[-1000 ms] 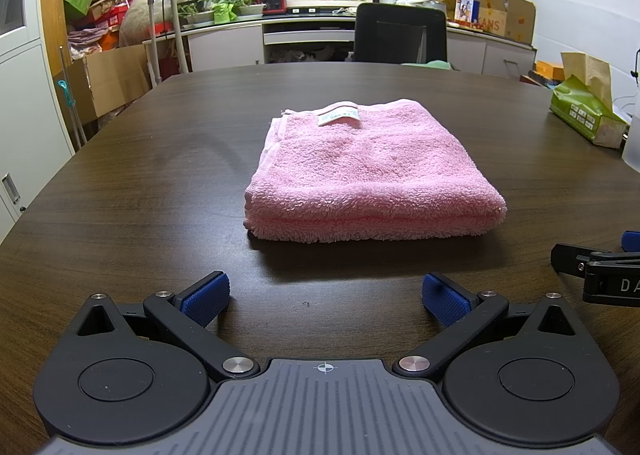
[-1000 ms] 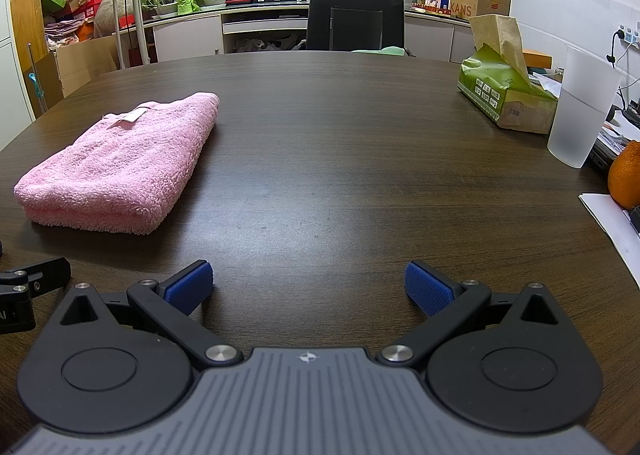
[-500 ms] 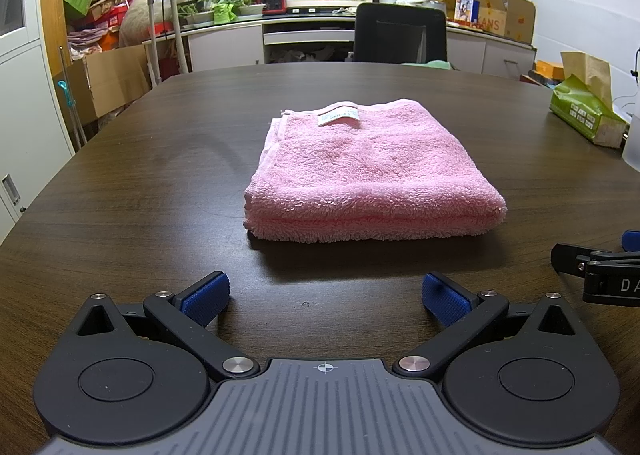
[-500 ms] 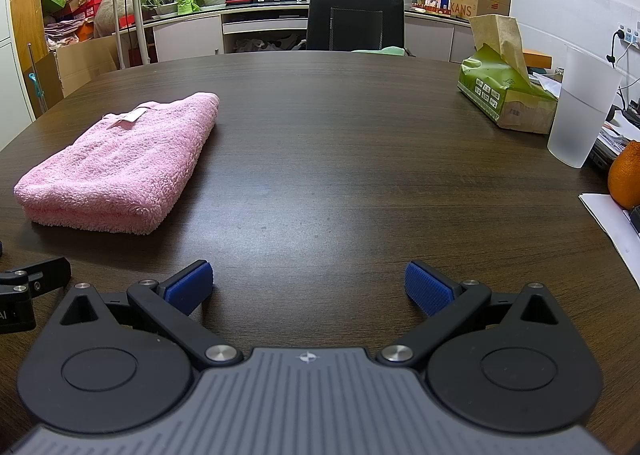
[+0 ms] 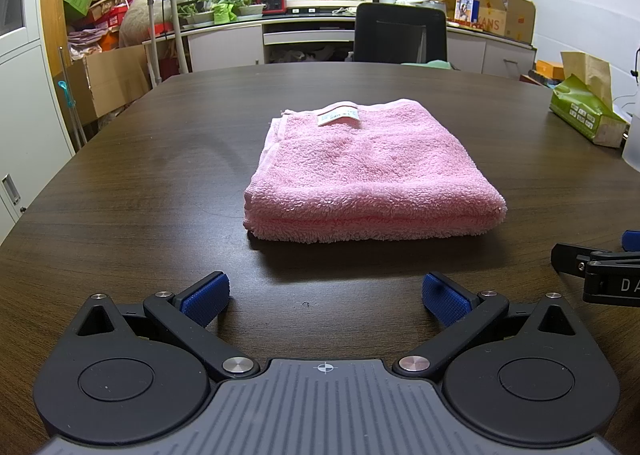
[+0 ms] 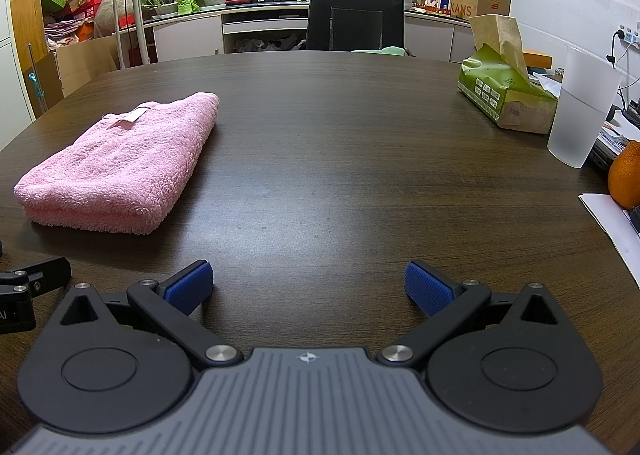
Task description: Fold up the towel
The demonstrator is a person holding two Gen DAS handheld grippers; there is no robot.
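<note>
A pink towel [image 5: 372, 175] lies folded into a thick rectangle on the dark wooden table [image 5: 160, 175], a white label on its far end. My left gripper [image 5: 326, 295] stands open just short of the towel's near edge, nothing between its blue pads. In the right wrist view the same towel [image 6: 120, 171] sits to the left, and my right gripper [image 6: 308, 285] is open over bare table, to the right of the towel. Part of the right gripper's black body [image 5: 600, 271] shows at the left wrist view's right edge.
A green tissue box [image 6: 506, 95], a frosted plastic cup [image 6: 580, 107], an orange [image 6: 626, 175] and white papers [image 6: 612, 215] sit along the table's right side. A black office chair [image 6: 356, 21] stands at the far edge. Cluttered counters and boxes line the walls.
</note>
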